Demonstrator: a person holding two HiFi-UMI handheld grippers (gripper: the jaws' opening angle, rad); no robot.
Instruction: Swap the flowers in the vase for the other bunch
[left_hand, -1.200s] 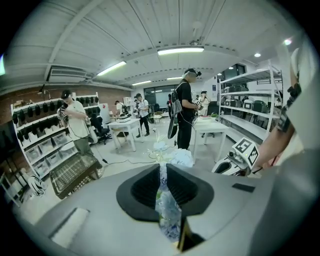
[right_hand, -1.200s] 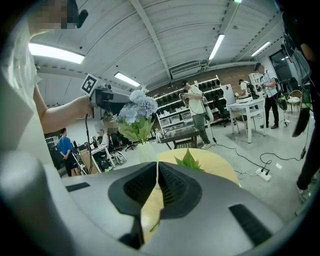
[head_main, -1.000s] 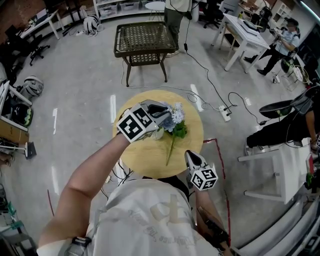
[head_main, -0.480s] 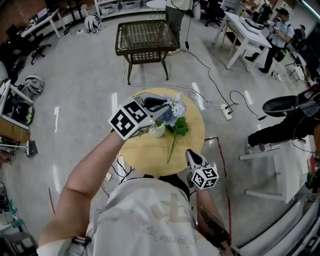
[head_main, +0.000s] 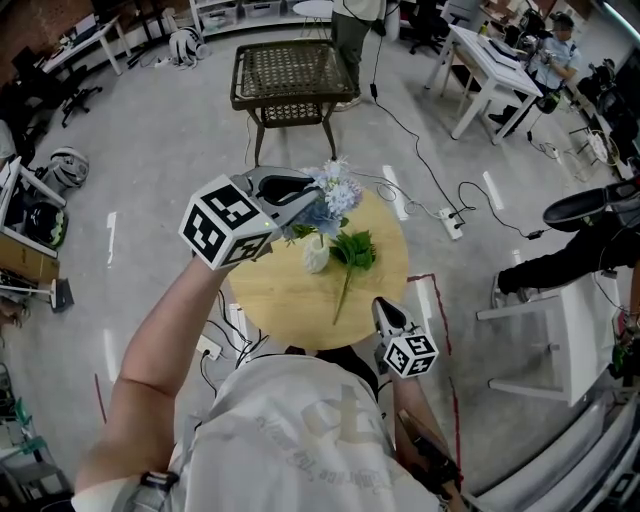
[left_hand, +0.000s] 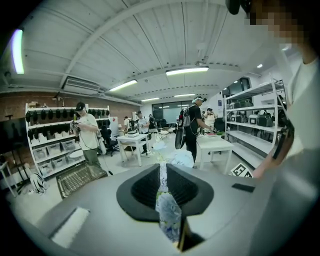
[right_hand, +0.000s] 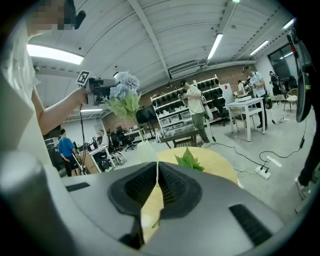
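Above the round wooden worktop (head_main: 280, 300), the left gripper (head_main: 303, 195) clamps its jaws on the pale blue flowers (head_main: 336, 188), held clear of the white vase (head_main: 316, 256). The other bunch (head_main: 350, 252) lies beside the vase. The right gripper (head_main: 386, 312) hangs closed and empty. Light, soft blooms likely crush easily, so the stems look the safer hold. Only the left gripper view shows the bunch pinched between the jaws; the right gripper view alone shows it side-on, held high.
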